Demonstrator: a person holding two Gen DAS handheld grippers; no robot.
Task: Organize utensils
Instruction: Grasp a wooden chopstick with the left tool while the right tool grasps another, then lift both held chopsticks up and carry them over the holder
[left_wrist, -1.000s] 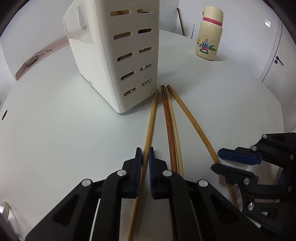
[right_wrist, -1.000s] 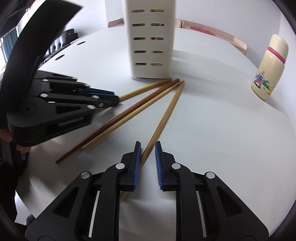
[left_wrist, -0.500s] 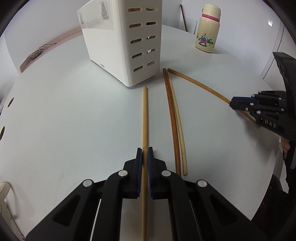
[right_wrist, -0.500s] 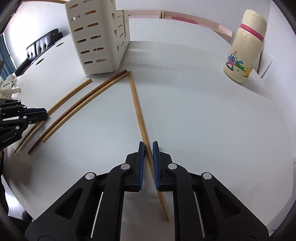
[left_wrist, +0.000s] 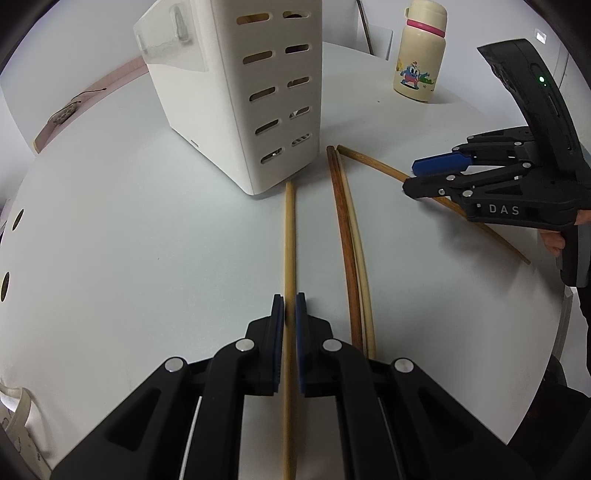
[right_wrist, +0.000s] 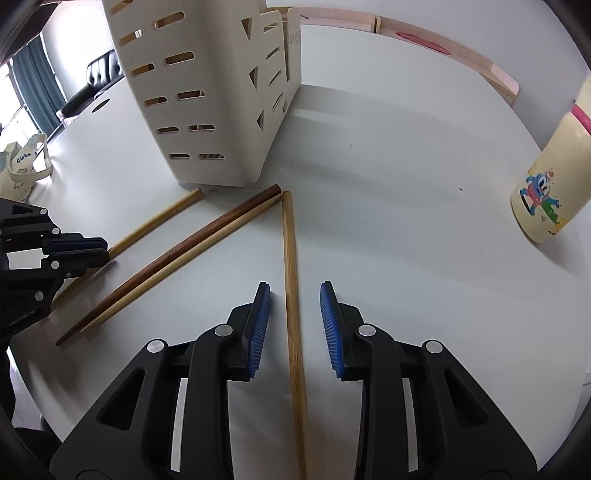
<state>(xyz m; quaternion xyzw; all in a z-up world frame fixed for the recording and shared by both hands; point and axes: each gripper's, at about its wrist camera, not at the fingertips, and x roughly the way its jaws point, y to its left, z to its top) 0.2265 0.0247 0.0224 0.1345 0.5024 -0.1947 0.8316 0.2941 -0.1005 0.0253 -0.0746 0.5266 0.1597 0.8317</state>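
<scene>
Black tongs with blue pads fill the near edge of both wrist views. The left tongs (left_wrist: 290, 314) are clamped on a light bamboo chopstick (left_wrist: 289, 240), which runs straight away from them toward the foot of a white slotted utensil holder (left_wrist: 236, 96). Just right of it a dark brown chopstick (left_wrist: 342, 229) and a pale chopstick (left_wrist: 355, 236) lie side by side, touching along their length, on the white bench (left_wrist: 129, 240).

In the right wrist view, the right tongs (right_wrist: 295, 299) are opening; a tan chopstick (right_wrist: 290, 266) lies between the pads on the bench, and neither pad touches it. Its far tip meets the far tips of the brown and pale pair, all just short of the holder's base.

Farther off, the holder stands upright in the middle of the bench. A cream bottle (left_wrist: 419, 55) with a pink band and a cartoon figure stands well apart to the far right.
</scene>
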